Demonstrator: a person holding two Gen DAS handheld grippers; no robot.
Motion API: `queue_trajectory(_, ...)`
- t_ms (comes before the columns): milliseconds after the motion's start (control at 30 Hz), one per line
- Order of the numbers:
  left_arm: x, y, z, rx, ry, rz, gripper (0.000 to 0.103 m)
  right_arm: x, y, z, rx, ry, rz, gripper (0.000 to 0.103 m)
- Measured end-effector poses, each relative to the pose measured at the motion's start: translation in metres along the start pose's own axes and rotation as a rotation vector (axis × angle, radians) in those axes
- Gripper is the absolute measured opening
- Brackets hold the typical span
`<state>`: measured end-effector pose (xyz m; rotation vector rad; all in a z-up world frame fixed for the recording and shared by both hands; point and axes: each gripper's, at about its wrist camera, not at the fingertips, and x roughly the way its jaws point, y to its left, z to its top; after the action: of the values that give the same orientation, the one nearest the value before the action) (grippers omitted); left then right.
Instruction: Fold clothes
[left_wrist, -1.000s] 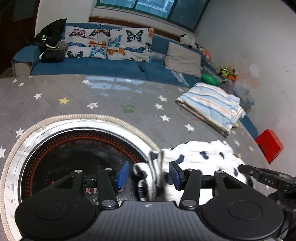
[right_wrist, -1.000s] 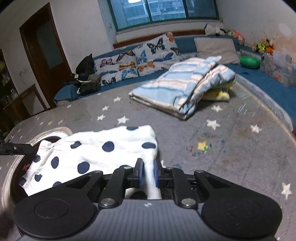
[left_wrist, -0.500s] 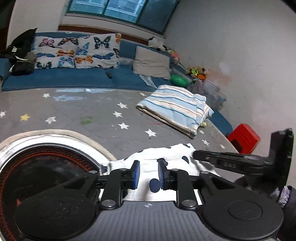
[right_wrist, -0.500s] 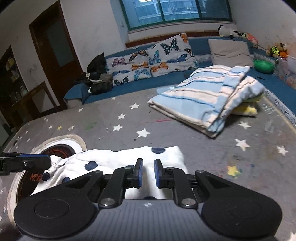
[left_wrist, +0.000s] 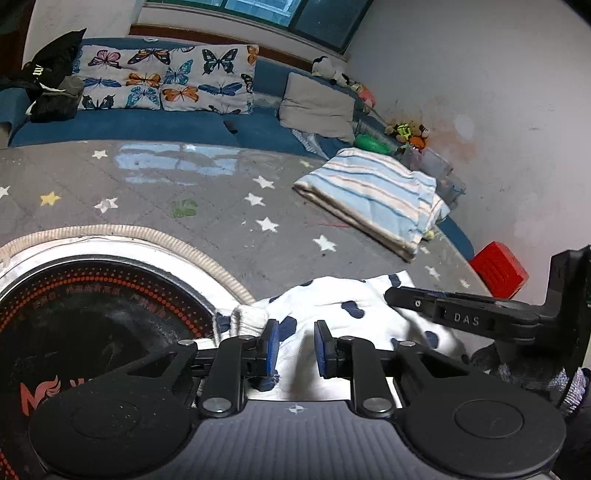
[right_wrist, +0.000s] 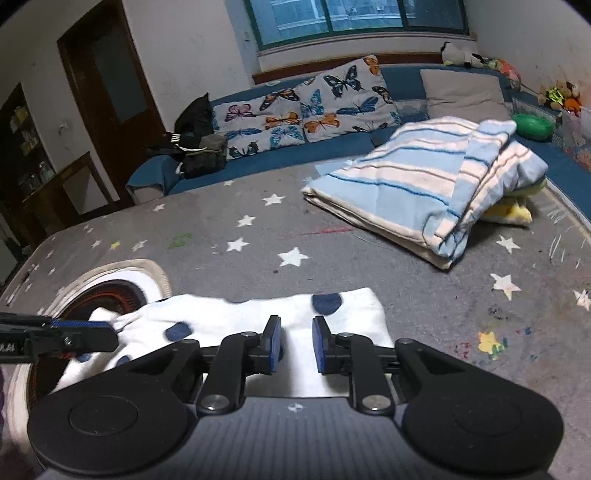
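A white garment with navy dots (left_wrist: 332, 299) lies on the grey star-patterned floor mat (left_wrist: 221, 192), its left end over a round black-and-red mat (left_wrist: 92, 314). My left gripper (left_wrist: 295, 347) is shut on a raised fold of the garment near its bunched left edge. In the right wrist view the garment (right_wrist: 229, 321) lies flat, with its right corner at my right gripper (right_wrist: 296, 345). That gripper's jaws are opening, and the cloth lies between and under the pads without being pinched. My right gripper's fingers (left_wrist: 443, 314) reach in over the cloth in the left wrist view.
A folded blue-striped blanket (right_wrist: 417, 184) lies on the floor mat to the far right, over something yellow. A red box (left_wrist: 498, 269) sits by the white wall. A blue sofa with butterfly cushions (left_wrist: 166, 77) and a black bag runs along the back.
My left jaws closed from wide around the bunched edge to a narrow grip on the cloth. The right jaws went from nearly shut to slightly apart. The garment now shows as a narrower strip.
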<state>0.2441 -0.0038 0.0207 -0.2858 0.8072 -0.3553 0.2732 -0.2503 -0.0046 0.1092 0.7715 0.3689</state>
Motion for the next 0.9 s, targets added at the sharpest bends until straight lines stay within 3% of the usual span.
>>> queue_trajectory(167, -0.018, -0.008, -0.009, 0.019, -0.016, -0.021, 0.021, -0.029, 0.012, -0.013, -0.042, 0.008, 0.035, 0.028)
queue_trajectory(333, -0.028, -0.013, -0.025, 0.052, -0.006, -0.033, 0.022, -0.054, 0.021, -0.036, -0.076, 0.016, 0.061, 0.028)
queue_trajectory(667, -0.022, -0.003, -0.043, 0.034, 0.028, 0.003, 0.021, -0.08, 0.008, -0.072, -0.097, 0.038, -0.007, 0.03)
queue_trajectory(900, -0.041, -0.006, -0.044, 0.032, -0.012, -0.019, 0.022, -0.098, 0.003, -0.077, -0.115, 0.008, -0.044, 0.036)
